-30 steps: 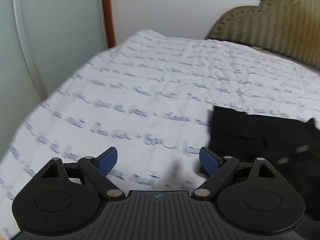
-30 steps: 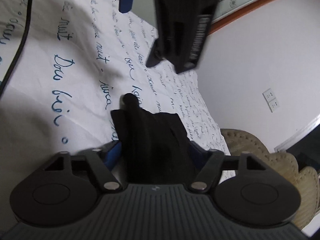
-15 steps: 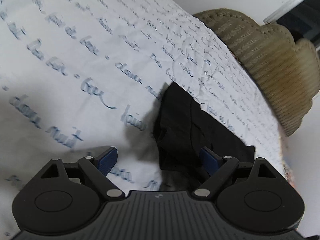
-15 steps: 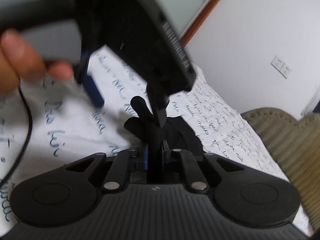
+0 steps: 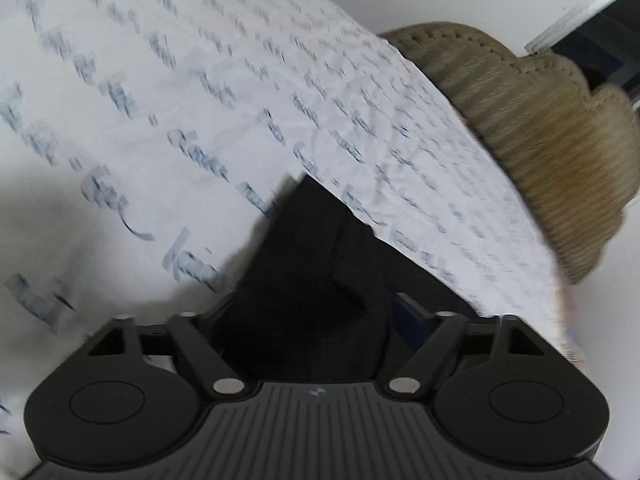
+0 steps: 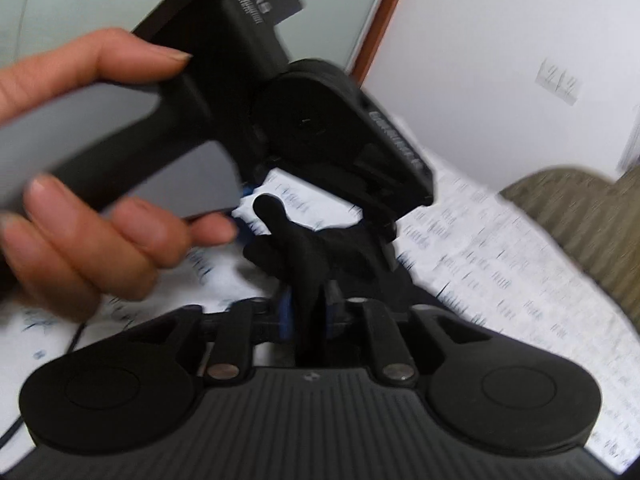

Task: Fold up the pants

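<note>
Right wrist view shows the black pants (image 6: pixel 316 256) bunched into a narrow ridge that runs up from between the blue pads (image 6: pixel 285 314) of the right gripper (image 6: pixel 307 312), whose fingers are drawn close and pinch the cloth; a rolled tip of fabric sticks up at about 11 o'clock from the pinch. Past it the garment spreads toward 2 o'clock over the white bedsheet (image 6: pixel 500 256) printed with blue script. Above the pants, from 10 to 1 o'clock, the left gripper (image 6: pixel 386 236) reaches down toward the cloth, its handle held by the person's left hand (image 6: pixel 80 224) at 9 o'clock; from this side its fingers are too blurred to read. In the left wrist view the pants (image 5: pixel 320 280) fill the gap of the left gripper (image 5: pixel 316 312), a dark fold running off toward 12 o'clock, with the fingers spread wide to either side and the cloth lying between them, not clamped. The bedsheet (image 5: pixel 180 100) surrounds the garment from 9 to 2 o'clock, blurred by motion. An olive ribbed headboard (image 5: pixel 532 120) curves along the sheet's edge at 2 o'clock, and a pale wall with a wooden door frame (image 6: pixel 384 20) stands behind at 12 o'clock in the right wrist view
</note>
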`<control>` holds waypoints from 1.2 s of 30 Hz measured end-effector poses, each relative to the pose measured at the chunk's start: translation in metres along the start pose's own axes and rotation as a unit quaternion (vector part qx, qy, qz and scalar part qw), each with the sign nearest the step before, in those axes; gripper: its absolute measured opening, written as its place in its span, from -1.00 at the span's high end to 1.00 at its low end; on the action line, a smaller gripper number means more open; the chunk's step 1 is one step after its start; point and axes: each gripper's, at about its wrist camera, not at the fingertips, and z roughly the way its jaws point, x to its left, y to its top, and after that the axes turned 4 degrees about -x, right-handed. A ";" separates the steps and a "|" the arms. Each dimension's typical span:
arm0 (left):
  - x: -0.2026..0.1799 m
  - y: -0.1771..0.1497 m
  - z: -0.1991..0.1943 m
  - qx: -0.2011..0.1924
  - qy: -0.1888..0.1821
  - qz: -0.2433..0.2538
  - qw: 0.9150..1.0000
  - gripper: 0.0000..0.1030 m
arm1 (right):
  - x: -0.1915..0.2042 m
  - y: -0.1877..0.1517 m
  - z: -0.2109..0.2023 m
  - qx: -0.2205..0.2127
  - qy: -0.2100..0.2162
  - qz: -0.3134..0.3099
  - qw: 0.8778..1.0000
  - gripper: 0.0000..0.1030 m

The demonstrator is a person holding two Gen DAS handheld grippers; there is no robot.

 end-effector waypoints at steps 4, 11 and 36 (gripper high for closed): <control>-0.002 -0.002 -0.002 -0.014 0.020 0.036 0.999 -0.11 | -0.018 -0.006 -0.034 -0.013 0.018 0.028 0.999 0.64; -0.015 -0.017 -0.009 -0.044 0.068 0.096 0.992 -0.14 | -0.151 -0.064 -0.042 0.056 -0.152 0.174 0.971 0.61; -0.051 -0.049 -0.053 -0.114 0.173 0.227 0.952 -0.52 | -0.192 -0.097 -0.020 0.141 -0.270 0.142 0.942 -0.21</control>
